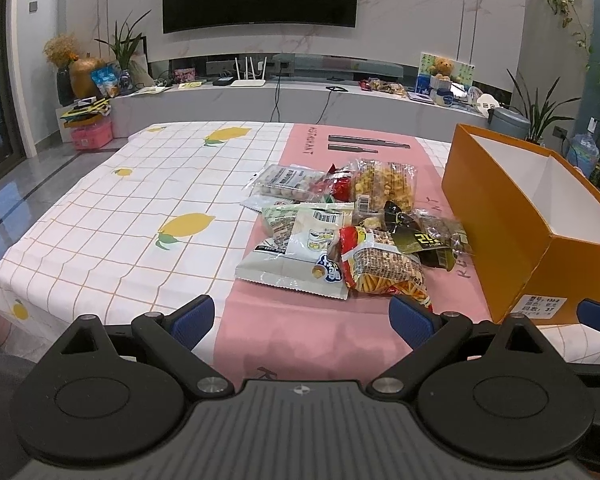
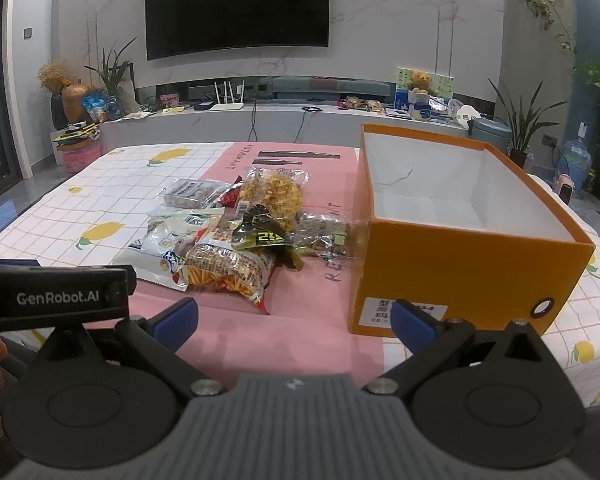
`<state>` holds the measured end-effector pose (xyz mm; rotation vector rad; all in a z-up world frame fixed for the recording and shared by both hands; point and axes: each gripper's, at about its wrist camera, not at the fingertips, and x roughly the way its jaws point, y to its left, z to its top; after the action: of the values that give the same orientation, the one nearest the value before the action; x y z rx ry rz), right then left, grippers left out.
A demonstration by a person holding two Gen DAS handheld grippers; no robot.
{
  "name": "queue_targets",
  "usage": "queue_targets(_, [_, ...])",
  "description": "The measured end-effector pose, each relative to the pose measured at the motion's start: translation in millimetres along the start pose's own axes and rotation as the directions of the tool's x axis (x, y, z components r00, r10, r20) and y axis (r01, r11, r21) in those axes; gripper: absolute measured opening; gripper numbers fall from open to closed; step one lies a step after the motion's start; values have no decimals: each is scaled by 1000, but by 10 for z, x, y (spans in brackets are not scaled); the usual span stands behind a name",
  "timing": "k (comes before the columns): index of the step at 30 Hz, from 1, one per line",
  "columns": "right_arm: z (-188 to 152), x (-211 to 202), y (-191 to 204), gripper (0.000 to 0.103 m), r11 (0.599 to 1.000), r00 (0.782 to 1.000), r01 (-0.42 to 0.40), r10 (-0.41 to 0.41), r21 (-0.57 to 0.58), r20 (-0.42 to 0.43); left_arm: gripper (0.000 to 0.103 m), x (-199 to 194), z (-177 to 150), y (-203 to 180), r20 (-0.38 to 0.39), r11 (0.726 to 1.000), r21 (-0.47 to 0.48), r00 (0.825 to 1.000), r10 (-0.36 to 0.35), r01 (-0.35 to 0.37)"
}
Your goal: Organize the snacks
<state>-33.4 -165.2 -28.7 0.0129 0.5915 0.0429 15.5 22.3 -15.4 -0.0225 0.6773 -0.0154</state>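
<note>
Hovering low over the near edge of the worktop [image 1: 100, 216], the left gripper [image 1: 302, 316] and right gripper [image 2: 294, 318] both hold their fingers spread wide and empty, while the snack pile [image 1: 340, 232] sits just beside the open orange box [image 2: 452, 256].

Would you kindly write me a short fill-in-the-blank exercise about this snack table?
1. The orange box holds ____ snacks so far.
2. The snack pile lies on the ____ strip of the tablecloth.
3. Both the left gripper and the right gripper are ____.
4. The tablecloth's white squares carry printed ____.

Missing words: no; pink; open; lemons
</note>
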Motion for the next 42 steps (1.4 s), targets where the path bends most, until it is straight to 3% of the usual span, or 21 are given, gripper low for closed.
queue_targets(12, [-22,-2,30,100,1000,1000,-24,24,-5,6,103,22,-1,15,-11,999,16,999,30,-30])
queue_targets(20, [149,-22,146,99,986,985,-157,160,-48,67,103,47,97,303,-9,993,-44,994,106,-106])
queue_targets(23, [292,69,221,89,978,977,-190,197,-79,81,103,75,127,395,-3,987,-47,988,152,-152])
queue_targets(26, [429,305,261,85,969,971,-227,233,-94,60,103,115,144,461,-23,987,-63,989,144,-145])
queue_targets(29, [495,612,314,84,953,963,-270,271,-140,-14,103,147,149,481,-35,983,-62,985,169,-171])
queue_targets(31, [475,822,337,75,948,960,-280,272,-151,-73,103,165,160,495,-36,984,-55,985,168,-170])
queue_targets(32, [455,927,329,65,952,958,-279,266,-128,-109,103,170,168,501,-38,985,-54,986,162,-164])
queue_targets(35, [381,1185,178,64,960,943,-270,279,74,-181,103,184,181,530,-37,984,-63,985,166,-168])
queue_targets(37, [339,1268,91,71,947,935,-265,299,183,-192,103,191,187,548,-43,984,-75,986,161,-164])
queue_targets(39, [339,1313,72,91,942,939,-245,290,231,-187,103,187,191,564,-49,986,-89,989,140,-144])
queue_targets(42, [362,1362,71,95,919,933,-258,317,300,-169,103,176,189,563,-48,987,-88,990,130,-133])
